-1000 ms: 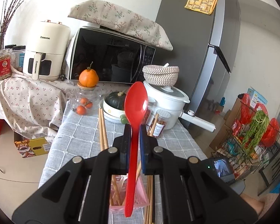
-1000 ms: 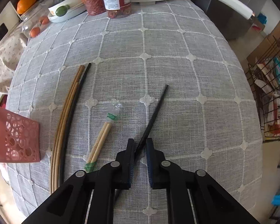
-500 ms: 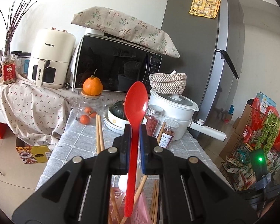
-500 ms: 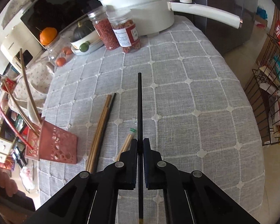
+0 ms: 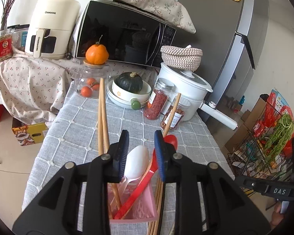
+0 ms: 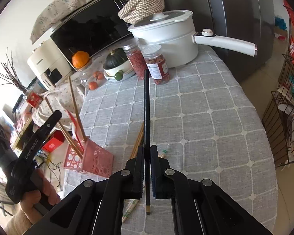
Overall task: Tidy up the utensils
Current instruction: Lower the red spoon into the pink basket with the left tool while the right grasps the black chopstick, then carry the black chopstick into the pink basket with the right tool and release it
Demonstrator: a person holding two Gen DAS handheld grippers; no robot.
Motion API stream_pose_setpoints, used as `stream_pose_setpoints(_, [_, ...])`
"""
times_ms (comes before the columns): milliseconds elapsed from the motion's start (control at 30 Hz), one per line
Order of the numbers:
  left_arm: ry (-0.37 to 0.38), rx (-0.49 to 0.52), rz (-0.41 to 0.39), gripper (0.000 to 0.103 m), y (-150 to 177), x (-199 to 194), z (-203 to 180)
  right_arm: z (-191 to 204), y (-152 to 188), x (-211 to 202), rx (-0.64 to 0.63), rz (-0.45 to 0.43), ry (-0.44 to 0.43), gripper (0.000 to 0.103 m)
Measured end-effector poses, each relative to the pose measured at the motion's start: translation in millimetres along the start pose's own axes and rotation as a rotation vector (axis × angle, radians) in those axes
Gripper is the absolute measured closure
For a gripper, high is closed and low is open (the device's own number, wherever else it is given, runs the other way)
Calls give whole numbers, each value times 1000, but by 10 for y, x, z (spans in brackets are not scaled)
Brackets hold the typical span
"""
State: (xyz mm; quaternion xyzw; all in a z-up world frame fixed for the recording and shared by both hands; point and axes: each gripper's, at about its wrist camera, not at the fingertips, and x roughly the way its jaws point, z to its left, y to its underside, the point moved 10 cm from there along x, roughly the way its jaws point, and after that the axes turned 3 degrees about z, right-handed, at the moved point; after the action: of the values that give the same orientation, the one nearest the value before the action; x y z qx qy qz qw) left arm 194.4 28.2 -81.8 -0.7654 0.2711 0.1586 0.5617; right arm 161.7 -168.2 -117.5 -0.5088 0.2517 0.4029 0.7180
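Spice jars crowd the far side — our right gripper pinches a black chopstick, left gripper spread above the pink holder.

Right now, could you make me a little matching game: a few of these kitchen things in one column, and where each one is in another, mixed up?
Things:
1. red plastic spoon
2. black chopstick
3. dark green squash
4. orange fruit

Places:
A. on the lid of a glass jar
B. clamped in the right gripper
C. standing in the pink plastic basket
D. in a white bowl

Pairs: 1-C, 2-B, 3-D, 4-A
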Motion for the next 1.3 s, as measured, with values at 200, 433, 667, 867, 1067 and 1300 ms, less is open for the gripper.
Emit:
stream_pose_setpoints(200, [-10, -4, 89, 53, 72, -168, 79, 256, -96, -227, -38, -62, -60, 98])
stream_pose_setpoints(433, [-63, 54, 165, 25, 207, -378, 302, 547, -201, -465, -75, -126, -143, 98])
stream_pose_setpoints(667, [-73, 42, 255, 22, 391, -417, 576, 811, -325, -690, -75, -201, -231, 98])
stream_pose_setpoints(867, [-91, 51, 300, 22, 502, -421, 720, 1041, -428, -811, -84, -295, -294, 98])
stream_pose_setpoints(1067, [-92, 68, 322, 22, 561, -425, 727, 1161, -436, -585, -90, -289, -291, 98])
stream_pose_setpoints(1300, [-98, 92, 326, 22, 585, -420, 717, 1231, -352, -197, -117, -232, -262, 97])
